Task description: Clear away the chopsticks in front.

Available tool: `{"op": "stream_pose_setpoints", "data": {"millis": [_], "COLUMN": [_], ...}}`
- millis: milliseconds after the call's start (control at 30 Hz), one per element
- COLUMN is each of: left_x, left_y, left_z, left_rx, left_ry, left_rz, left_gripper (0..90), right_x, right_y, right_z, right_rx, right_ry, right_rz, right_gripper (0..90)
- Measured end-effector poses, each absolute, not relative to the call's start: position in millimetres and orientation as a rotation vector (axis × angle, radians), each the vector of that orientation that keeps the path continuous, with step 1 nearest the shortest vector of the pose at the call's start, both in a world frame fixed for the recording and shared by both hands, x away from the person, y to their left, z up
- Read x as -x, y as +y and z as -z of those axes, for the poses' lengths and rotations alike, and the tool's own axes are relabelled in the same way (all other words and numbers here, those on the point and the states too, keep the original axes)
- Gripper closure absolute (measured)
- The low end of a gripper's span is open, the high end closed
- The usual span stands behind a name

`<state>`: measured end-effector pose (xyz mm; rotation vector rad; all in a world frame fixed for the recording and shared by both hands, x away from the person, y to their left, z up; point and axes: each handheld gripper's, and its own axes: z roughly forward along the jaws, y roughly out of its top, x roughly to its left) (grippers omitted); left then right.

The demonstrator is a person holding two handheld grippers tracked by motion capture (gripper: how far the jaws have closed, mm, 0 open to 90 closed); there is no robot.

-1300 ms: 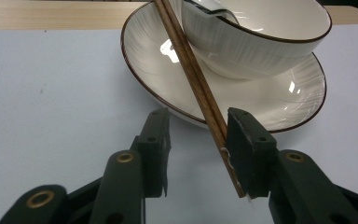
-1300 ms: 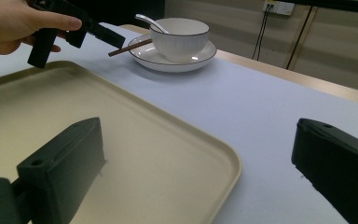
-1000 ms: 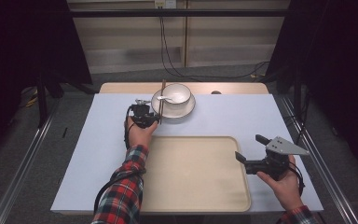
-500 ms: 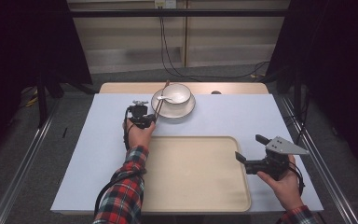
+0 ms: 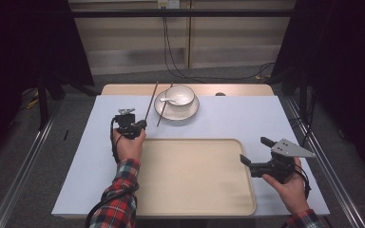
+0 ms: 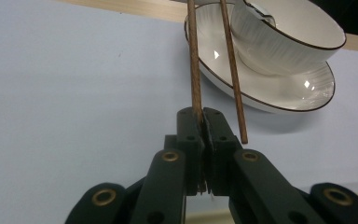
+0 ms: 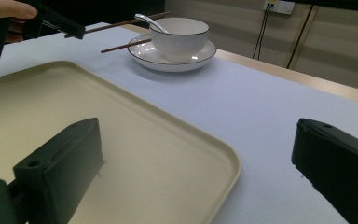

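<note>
The left gripper [image 6: 201,122], clamped on one chopstick [image 6: 194,56], has drawn it down-left off the plate [image 5: 188,110] toward the tray [image 5: 195,199], while the right gripper [image 5: 255,150] waits open at lower right.

Beside the beige tray [image 5: 195,178] – a pale blue desk [image 5: 247,118]. Behind the tray, a white ribbed bowl [image 5: 180,95] and plate [image 5: 177,110] with dark rims, brown chopsticks [image 5: 149,102] – black tools, red plaid sleeves [image 5: 119,199].

- Legible text, labels, brands, numbers, signs: none readable on any surface or item, near or far, left or right.
</note>
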<state>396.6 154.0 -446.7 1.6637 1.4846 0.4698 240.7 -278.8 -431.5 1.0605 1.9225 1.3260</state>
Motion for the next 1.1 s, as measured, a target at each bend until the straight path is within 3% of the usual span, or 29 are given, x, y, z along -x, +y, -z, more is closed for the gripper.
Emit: {"op": "stream_pose_setpoints", "data": {"millis": [1100], "left_x": [-277], "left_y": [191], "left_z": [436], "left_rx": [-1.494], "left_ry": [1.514], "left_rz": [-0.403], "left_gripper": [86.3], "right_x": [-240], "right_y": [-278], "right_z": [431], "right_rx": [-1.055], "right_ry": [1.921], "right_rz": [-1.331], "right_gripper": [1.1]}}
